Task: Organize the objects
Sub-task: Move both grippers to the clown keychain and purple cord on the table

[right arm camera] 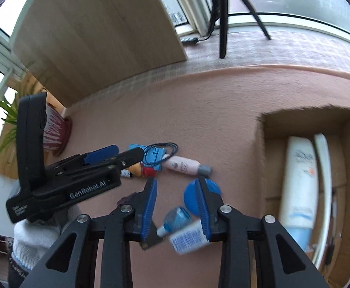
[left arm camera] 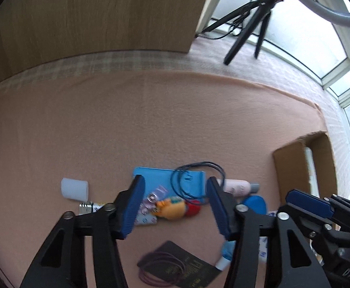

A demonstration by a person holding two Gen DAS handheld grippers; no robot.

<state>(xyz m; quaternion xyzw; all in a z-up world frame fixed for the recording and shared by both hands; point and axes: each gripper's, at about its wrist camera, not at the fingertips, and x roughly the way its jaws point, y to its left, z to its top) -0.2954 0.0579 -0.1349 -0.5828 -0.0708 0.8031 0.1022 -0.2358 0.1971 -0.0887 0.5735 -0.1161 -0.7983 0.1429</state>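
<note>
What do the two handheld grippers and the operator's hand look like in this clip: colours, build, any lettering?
Both the left gripper and right gripper have black angular linkage arms with silver pivot bolts and ribbed blue pads on the jaws. The left gripper's black body carries white "GenRobot.AI" lettering, seen from the right wrist view. The hand holding it wears a white knitted glove. No cables are visible.

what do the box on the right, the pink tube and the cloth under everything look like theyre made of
The box looks like plain brown corrugated cardboard, matte, with a rough, slightly frayed top edge. The pink tube seems to be smooth, slightly glossy plastic with a grey cap; its print is too blurred to read. The cloth looks like soft peach fleece or felt: fuzzy, matte, no shine.
</note>
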